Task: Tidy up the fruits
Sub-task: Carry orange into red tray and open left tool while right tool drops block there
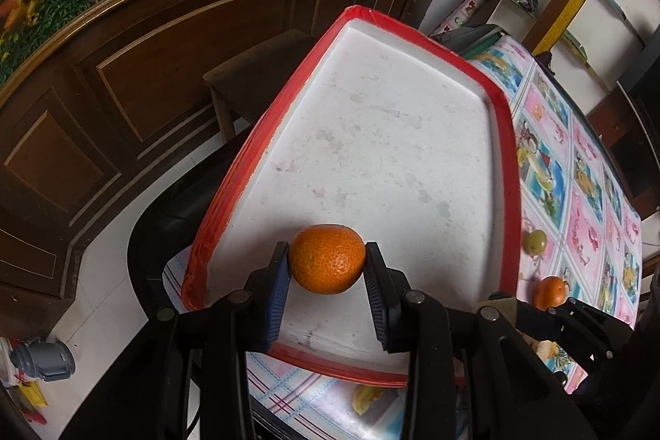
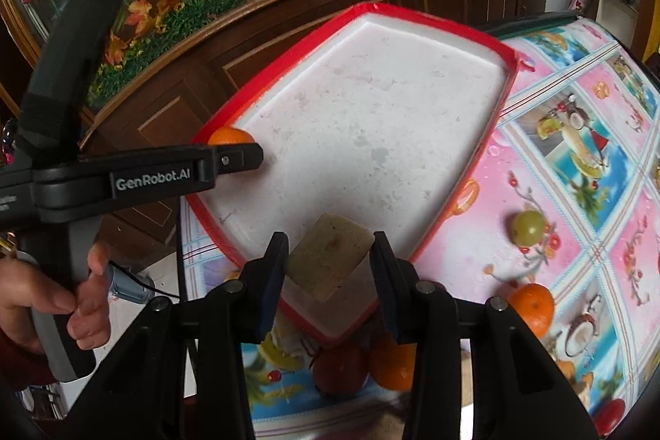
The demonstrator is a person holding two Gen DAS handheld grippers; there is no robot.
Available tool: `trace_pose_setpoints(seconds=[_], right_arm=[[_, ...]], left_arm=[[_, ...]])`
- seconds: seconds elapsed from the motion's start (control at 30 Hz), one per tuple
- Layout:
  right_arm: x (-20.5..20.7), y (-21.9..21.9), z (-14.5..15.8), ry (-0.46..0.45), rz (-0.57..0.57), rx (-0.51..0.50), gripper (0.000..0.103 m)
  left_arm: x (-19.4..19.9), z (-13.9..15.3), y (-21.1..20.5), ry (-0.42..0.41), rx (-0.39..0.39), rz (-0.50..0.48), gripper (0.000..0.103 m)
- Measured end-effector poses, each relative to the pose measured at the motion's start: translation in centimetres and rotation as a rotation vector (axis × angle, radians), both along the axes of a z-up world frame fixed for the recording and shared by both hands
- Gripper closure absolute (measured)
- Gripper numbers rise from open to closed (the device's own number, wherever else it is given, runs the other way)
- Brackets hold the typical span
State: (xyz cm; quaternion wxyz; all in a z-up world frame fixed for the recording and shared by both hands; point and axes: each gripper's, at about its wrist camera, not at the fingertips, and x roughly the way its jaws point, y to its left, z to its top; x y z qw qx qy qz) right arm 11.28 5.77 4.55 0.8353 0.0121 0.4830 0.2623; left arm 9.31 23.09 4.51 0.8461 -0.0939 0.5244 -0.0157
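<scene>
My left gripper (image 1: 327,260) is shut on an orange mandarin (image 1: 328,258) and holds it over the near end of a white tray with a red rim (image 1: 505,159). The left gripper also shows in the right wrist view (image 2: 243,157), with the mandarin (image 2: 229,135) behind its fingers at the tray's left rim (image 2: 412,13). My right gripper (image 2: 328,260) is shut on a tan, block-shaped piece of fruit (image 2: 330,260) above the tray's near corner.
On the patterned tablecloth (image 2: 577,151) right of the tray lie a green grape-like fruit (image 2: 528,227) and a mandarin (image 2: 532,306). A red fruit (image 2: 340,370) and another mandarin (image 2: 392,365) lie under my right gripper. A wooden cabinet (image 1: 144,69) stands behind the table.
</scene>
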Motion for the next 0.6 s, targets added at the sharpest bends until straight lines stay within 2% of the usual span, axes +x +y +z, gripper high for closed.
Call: trace_pose_setpoints(seconds=[0.4, 0.47, 0.53, 0.6], right_arm=[[0.6, 2.1, -2.1, 0.023, 0.066, -0.072, 0.06], [0.6, 2.2, -2.2, 0.02, 0.068, -0.076, 0.06], [0.5, 2.1, -2.2, 0.022, 0.066, -0.076, 0.059], [0.4, 1.9, -2.1, 0.023, 0.065, -0.071, 0.056]], left_arm=[[-0.3, -1.0, 0.1, 0.013, 0.025, 0.006, 0.067], [-0.4, -0.9, 0.1, 0.013, 0.02, 0.009, 0.063], [-0.5, -0.7, 0.1, 0.006, 0.025, 0.012, 0.047], [-0.7, -0.5, 0.1, -0.006, 0.023, 0.018, 0.044]])
